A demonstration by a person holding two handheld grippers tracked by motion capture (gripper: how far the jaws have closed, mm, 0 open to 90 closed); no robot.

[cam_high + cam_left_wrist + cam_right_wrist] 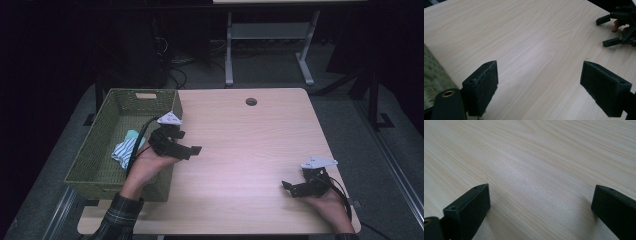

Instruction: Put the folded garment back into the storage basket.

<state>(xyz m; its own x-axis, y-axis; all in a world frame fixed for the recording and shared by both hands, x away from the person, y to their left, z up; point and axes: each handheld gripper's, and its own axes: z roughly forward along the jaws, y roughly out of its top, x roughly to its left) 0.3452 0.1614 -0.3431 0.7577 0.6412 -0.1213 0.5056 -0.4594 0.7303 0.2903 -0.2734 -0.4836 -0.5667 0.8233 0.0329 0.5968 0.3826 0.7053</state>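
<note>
A green woven basket (100, 140) stands on the left part of the wooden table (250, 145). Inside it lies a bundle of cloth (126, 150), teal and white-striped. My left gripper (192, 147) hovers by the basket's right wall and points right over the table; its jaws stand wide apart with nothing between them (539, 85). The basket's wall (434, 77) shows at the left edge of the left gripper view. My right gripper (287, 187) rests low near the front right corner, open and empty (540, 207). It also appears far off in the left gripper view (616, 27).
A round cable hole (251, 101) sits near the table's far edge. Behind the table stand a white desk frame (270, 45) and cables on a dark floor. Bare wood lies between the two grippers.
</note>
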